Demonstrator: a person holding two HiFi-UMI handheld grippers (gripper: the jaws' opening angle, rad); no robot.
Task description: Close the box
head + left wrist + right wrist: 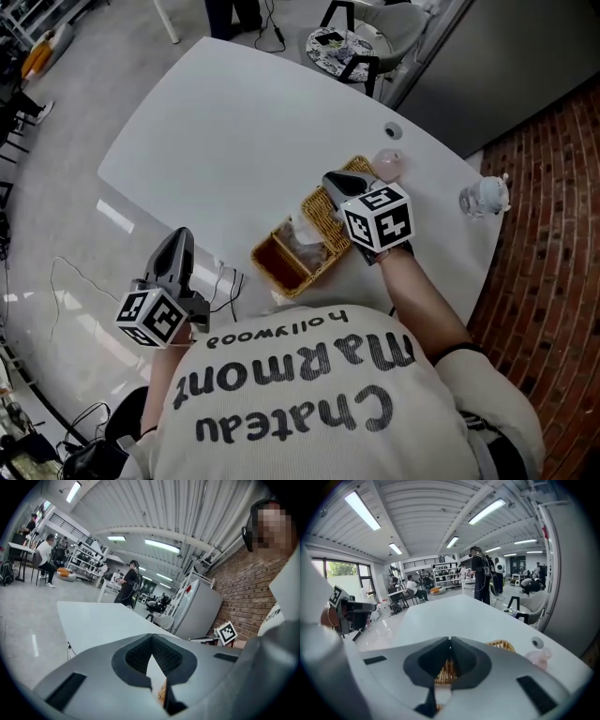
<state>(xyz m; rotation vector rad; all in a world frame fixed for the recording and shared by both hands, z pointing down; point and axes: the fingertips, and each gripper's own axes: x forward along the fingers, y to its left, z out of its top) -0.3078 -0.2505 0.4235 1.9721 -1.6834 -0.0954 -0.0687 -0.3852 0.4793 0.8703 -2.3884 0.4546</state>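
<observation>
An open wicker box (281,261) with a brown inside sits near the table's front edge. Its woven lid (326,217) is tipped back to the right. My right gripper (331,179) is shut, its tips over the lid's far edge; I cannot tell whether they touch it. In the right gripper view the tips (450,640) meet, and wicker (501,645) shows just beyond and below them. My left gripper (181,232) is shut and empty, left of the box beyond the table's edge. In its own view the tips (152,637) meet, with a sliver of wicker (162,693) below.
A small pink thing (387,164) lies just behind the lid. A glass jar (483,195) stands at the table's right edge. A round cable hole (393,130) is farther back. A chair (361,42) stands beyond the white table (234,131). Cables (228,281) hang at the left.
</observation>
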